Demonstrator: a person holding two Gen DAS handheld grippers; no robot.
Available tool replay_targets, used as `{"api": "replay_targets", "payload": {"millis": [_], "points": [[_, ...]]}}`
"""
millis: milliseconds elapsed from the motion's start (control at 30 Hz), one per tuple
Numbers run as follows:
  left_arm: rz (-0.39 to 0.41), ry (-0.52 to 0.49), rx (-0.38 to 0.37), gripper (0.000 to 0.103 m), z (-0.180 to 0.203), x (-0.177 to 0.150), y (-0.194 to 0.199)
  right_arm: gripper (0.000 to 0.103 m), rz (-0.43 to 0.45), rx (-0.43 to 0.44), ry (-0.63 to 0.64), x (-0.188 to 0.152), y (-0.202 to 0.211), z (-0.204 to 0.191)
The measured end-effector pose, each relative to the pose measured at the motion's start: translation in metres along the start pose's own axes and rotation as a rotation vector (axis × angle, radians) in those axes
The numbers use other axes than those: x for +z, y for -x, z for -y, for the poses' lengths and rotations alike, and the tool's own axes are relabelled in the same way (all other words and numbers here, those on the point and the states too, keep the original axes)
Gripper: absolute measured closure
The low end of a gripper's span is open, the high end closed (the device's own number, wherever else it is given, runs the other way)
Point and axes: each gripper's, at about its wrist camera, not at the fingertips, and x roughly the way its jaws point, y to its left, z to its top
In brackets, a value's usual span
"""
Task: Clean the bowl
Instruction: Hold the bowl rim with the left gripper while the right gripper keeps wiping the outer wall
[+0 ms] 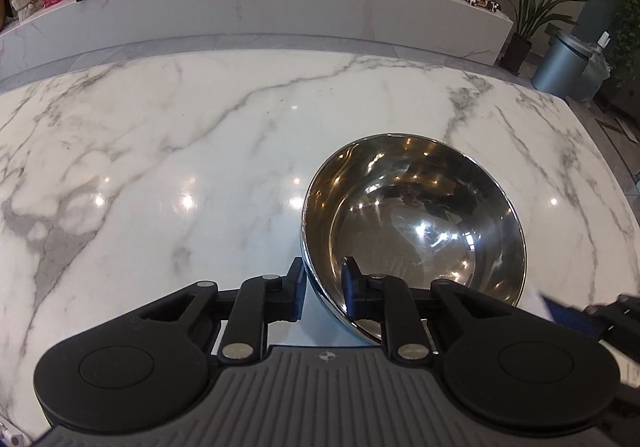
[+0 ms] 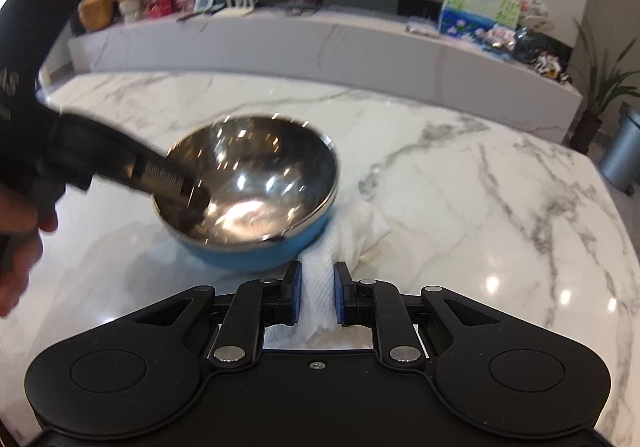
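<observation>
A bowl [image 1: 416, 223], shiny steel inside and blue outside [image 2: 256, 183], stands tilted on the white marble table [image 1: 200, 151]. My left gripper [image 1: 325, 285] is shut on the bowl's near rim, one finger outside the wall and one inside. In the right wrist view the left gripper [image 2: 194, 201] comes in from the left with a person's hand [image 2: 18, 247] behind it. My right gripper [image 2: 316, 295] is shut on a white paper towel [image 2: 344, 239]. The towel's free end lies crumpled on the table against the bowl's blue right side.
The marble table's far edge [image 2: 400, 103] curves across the view, with floor beyond it. Behind runs a long marble bench [image 1: 280, 3] carrying a router, pictures and toys. A grey bin [image 1: 560, 63] and potted plants [image 1: 528, 15] stand at the right.
</observation>
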Motion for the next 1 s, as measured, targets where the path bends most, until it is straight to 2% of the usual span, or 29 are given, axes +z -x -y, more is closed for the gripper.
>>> {"api": "replay_targets", "payload": {"millis": [100, 367, 667, 1000], "points": [[0.001, -0.001, 0.001, 0.086, 0.001, -0.001, 0.000, 0.088, 0.016, -0.003, 0.004, 0.001, 0.004, 0.000], [0.001, -0.009, 0.008, 0.085, 0.002, -0.004, 0.002, 0.088, -0.016, 0.014, 0.066, -0.006, -0.004, -0.015], [-0.015, -0.018, 0.002, 0.082, 0.004, -0.011, 0.006, 0.088, -0.056, 0.042, 0.057, -0.010, -0.016, -0.017], [-0.035, -0.003, -0.021, 0.079, 0.001, -0.014, 0.007, 0.088, -0.038, 0.035, 0.031, -0.006, -0.014, -0.008]]}}
